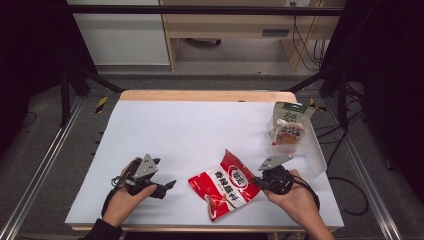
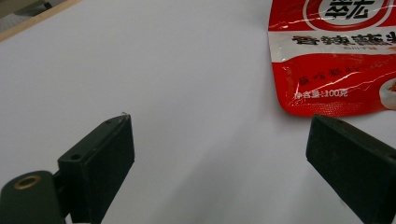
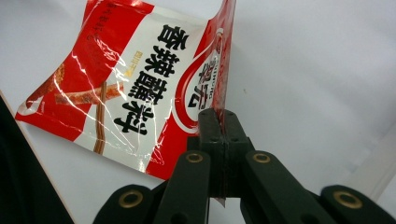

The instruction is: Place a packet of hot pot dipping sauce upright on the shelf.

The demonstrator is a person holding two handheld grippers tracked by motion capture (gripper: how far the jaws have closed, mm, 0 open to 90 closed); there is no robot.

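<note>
Right gripper fingers pinch the red seasoning pouch by its edge near the surface front, left gripper fingers spread idle beside it; thin grip, slick film may slip out.

One red pouch, one green-topped pouch, one clear bin.

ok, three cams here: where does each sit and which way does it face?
High view: fixed above the person's side, looking forward and down at the table; both hands show, left gripper, right gripper.
Left gripper view: rides the left gripper, facing along the tabletop; jaws stand open.
Right gripper view: rides the right gripper, looking down; jaws are clamped on the red sachet's edge.
Shared: all three show the red sachet.
</note>
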